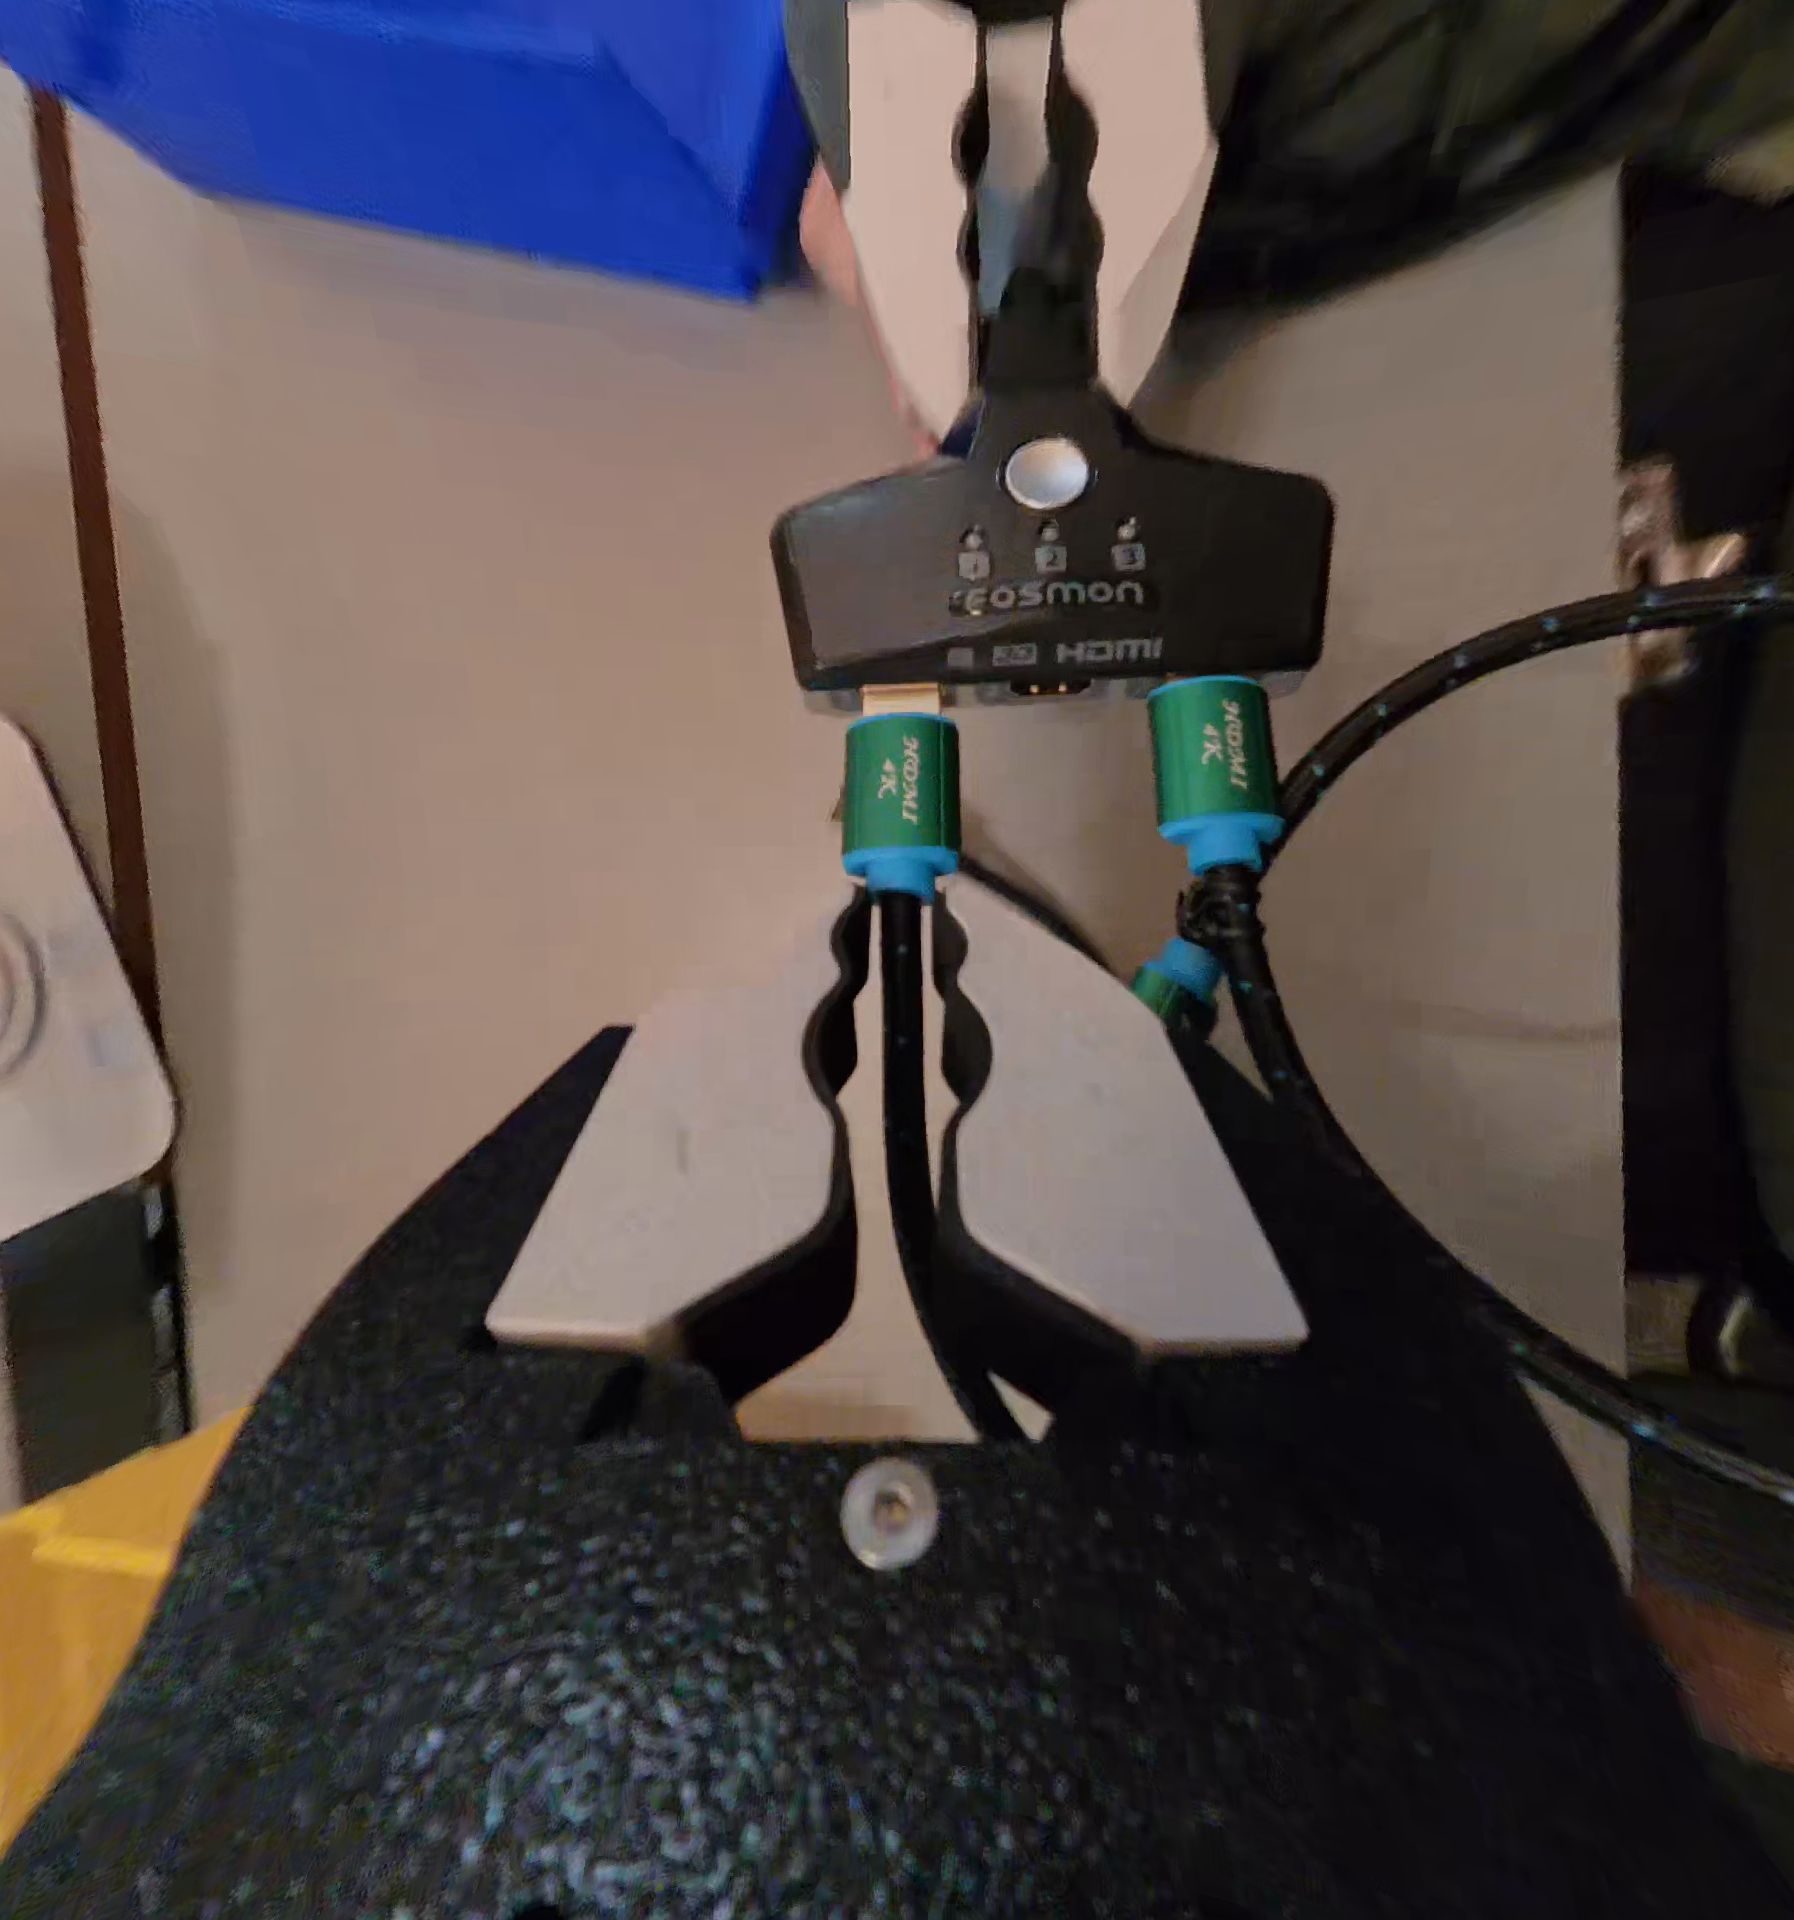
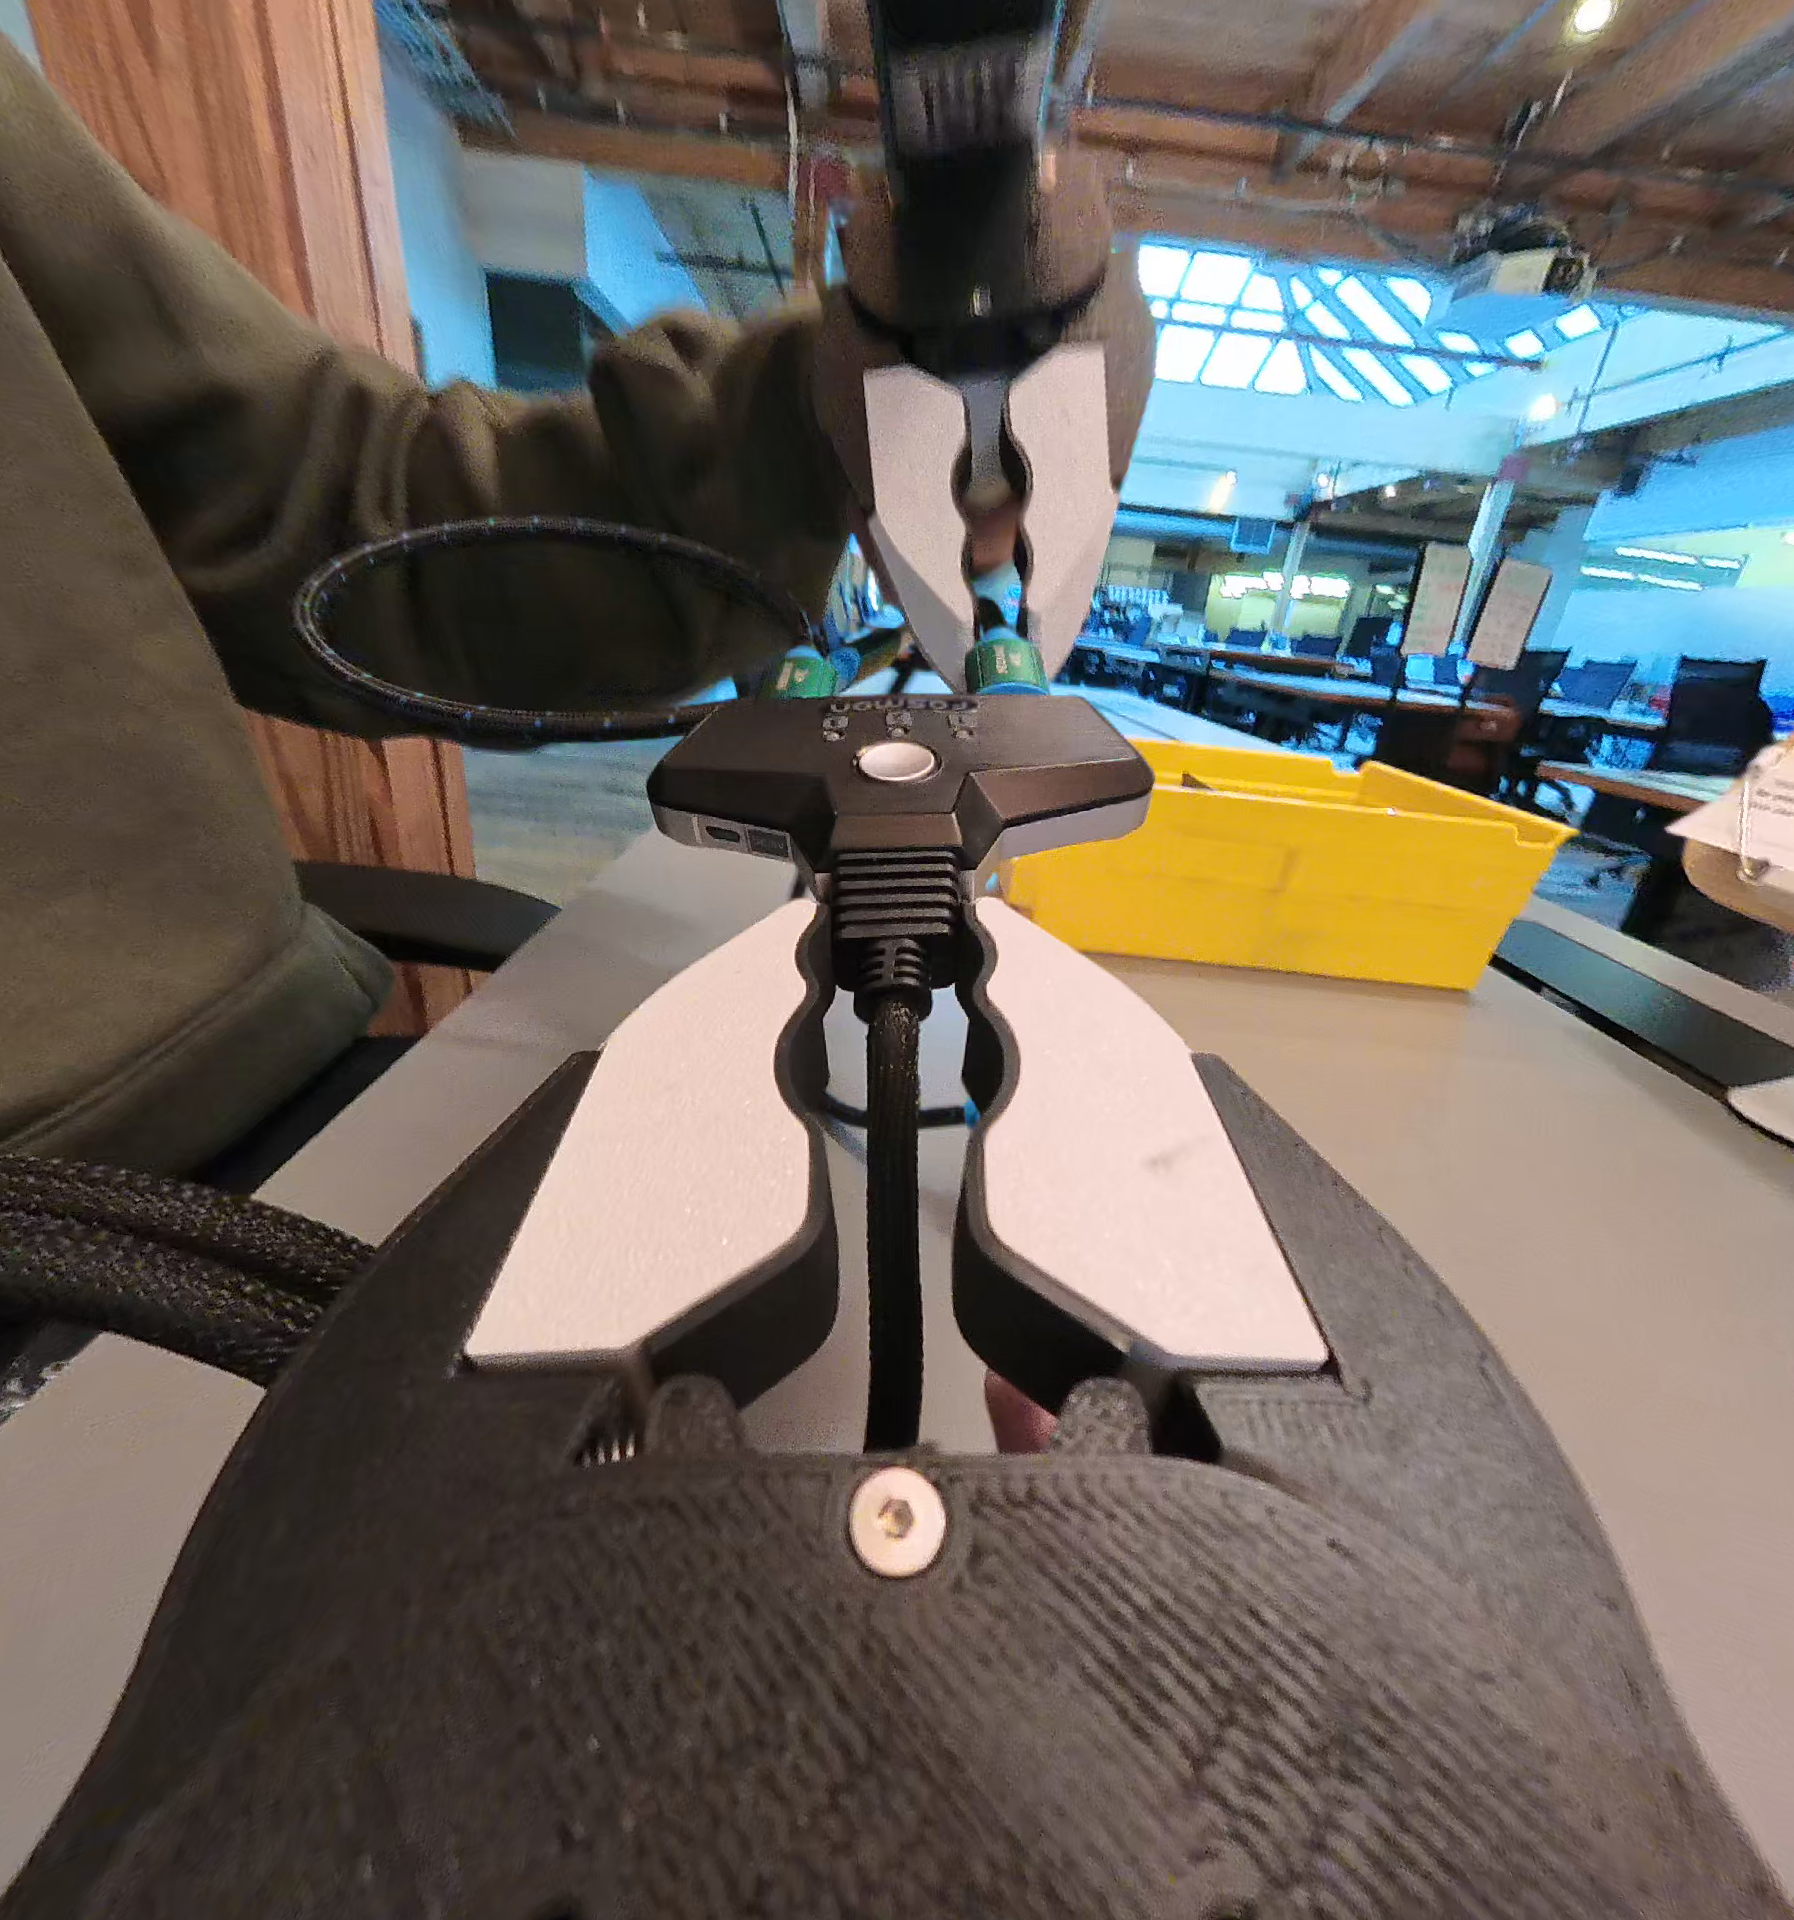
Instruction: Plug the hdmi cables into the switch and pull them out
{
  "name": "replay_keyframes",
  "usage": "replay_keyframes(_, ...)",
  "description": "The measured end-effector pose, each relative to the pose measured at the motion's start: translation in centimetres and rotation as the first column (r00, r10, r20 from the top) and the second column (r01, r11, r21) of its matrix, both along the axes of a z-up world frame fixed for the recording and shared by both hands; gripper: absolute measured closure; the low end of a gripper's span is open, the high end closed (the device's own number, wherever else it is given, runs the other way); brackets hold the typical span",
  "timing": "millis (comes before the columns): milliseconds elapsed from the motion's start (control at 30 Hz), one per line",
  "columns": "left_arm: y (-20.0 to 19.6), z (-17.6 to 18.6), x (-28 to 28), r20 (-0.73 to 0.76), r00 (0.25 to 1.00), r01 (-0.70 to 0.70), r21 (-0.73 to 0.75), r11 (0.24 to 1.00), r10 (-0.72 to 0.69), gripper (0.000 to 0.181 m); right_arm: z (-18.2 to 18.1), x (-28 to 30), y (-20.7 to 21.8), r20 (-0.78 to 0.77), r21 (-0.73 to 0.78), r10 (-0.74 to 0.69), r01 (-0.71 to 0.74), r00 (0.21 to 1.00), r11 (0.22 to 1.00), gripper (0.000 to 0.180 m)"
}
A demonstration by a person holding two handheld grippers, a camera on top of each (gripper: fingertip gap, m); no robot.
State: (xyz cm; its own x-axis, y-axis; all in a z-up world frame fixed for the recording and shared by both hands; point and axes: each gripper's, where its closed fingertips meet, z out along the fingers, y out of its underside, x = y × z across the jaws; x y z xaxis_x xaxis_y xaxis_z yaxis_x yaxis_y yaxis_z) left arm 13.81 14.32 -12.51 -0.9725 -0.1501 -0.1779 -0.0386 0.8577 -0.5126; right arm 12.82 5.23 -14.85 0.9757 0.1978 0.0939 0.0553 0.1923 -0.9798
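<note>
Left wrist view: left gripper [image 1: 895, 925] clamped on cable [image 1: 903, 1039] just behind green plug [image 1: 898, 795], partly seated in switch [image 1: 1054, 582]. Right gripper [image 2: 895, 935] clamped on switch's ribbed tail above table [image 2: 1495, 1195].

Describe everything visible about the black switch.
The switch is a flat, T-shaped box of black plastic with a round silver button and three small marks on top. It hangs above the table, its ribbed cable neck clamped by the right gripper. One green plug sits fully in; another, partly out, shows bare metal. The middle port is empty.
</note>
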Motion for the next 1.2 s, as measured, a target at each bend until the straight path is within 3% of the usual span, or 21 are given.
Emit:
replay_keyframes(100, -0.2, -0.1, -0.2, -0.013, 1.000, -0.005, -0.112, 0.994, 0.004, 0.170, 0.1, -0.1, -0.1, 0.000, 0.007, 0.009, -0.009, 1.000, 1.000, 0.158)
replay_keyframes(300, -0.5, 0.0, -0.4, -0.018, 1.000, -0.014, -0.179, 0.984, 0.011, 0.168, 0.1, -0.2, -0.3, -0.002, 0.016, 0.020, -0.020, 1.000, 1.000, 0.158)
replay_keyframes(533, -0.5, -0.1, -0.7, -0.078, 0.997, -0.011, -0.171, 0.985, -0.002, 0.162, 0.1, -0.3, -0.3, 0.001, 0.016, 0.027, -0.027, 1.000, 1.000, 0.158)
replay_keyframes(767, -0.9, -0.2, -0.3, -0.032, 0.999, -0.007, -0.142, 0.990, 0.002, 0.162, 0.2, -0.2, -0.4, -0.004, 0.024, 0.026, -0.026, 1.000, 0.999, 0.158)
replay_keyframes(1000, 0.4, -1.3, -0.6, 0.082, 0.996, -0.038, 0.142, 0.989, 0.027, 0.163, -0.6, -0.6, 0.6, 0.034, -0.054, 0.010, -0.008, 0.999, 0.999, 0.158)
replay_keyframes(1200, -0.1, -0.4, -0.6, 0.031, 0.999, 0.024, 0.030, 0.999, -0.025, 0.163, -0.9, -0.8, 0.8, 0.046, -0.073, 0.010, -0.007, 0.999, 0.997, 0.157)
